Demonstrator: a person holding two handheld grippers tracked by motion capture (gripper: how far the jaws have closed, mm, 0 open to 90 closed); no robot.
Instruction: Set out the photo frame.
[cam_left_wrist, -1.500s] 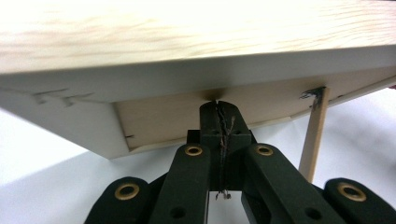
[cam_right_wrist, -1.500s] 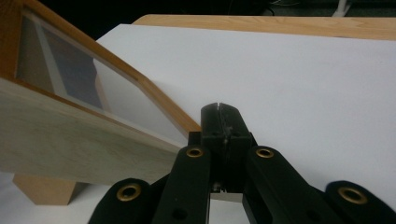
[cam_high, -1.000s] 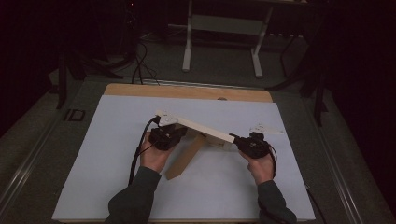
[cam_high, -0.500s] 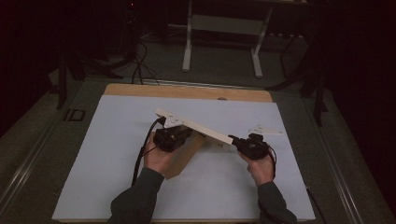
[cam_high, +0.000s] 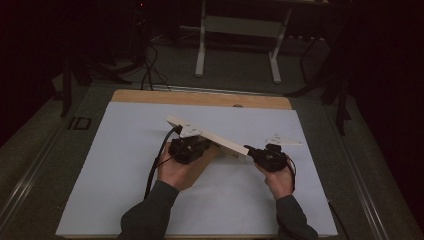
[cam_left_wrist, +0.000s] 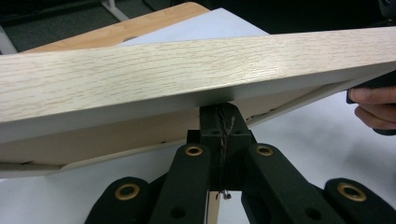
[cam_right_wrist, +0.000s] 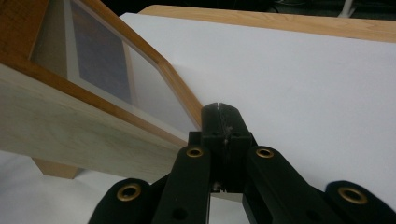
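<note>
— Pale wood grain on the frame, matt; glossy glass pane inside an orange-brown wooden border?
— Yes. Smooth white matt sheet over a light wooden table. Black matt plastic on the left gripper, brass-coloured rivets.

In the left gripper view, the pale oak-grained wooden picture frame runs off both side edges, and its lower edge hides whatever the closed tips of the left gripper pinch. In the right gripper view, the frame is cut off at the top and left. There the print behind its glass is too blurred to read, and the right gripper covers the frame's corner.
</note>
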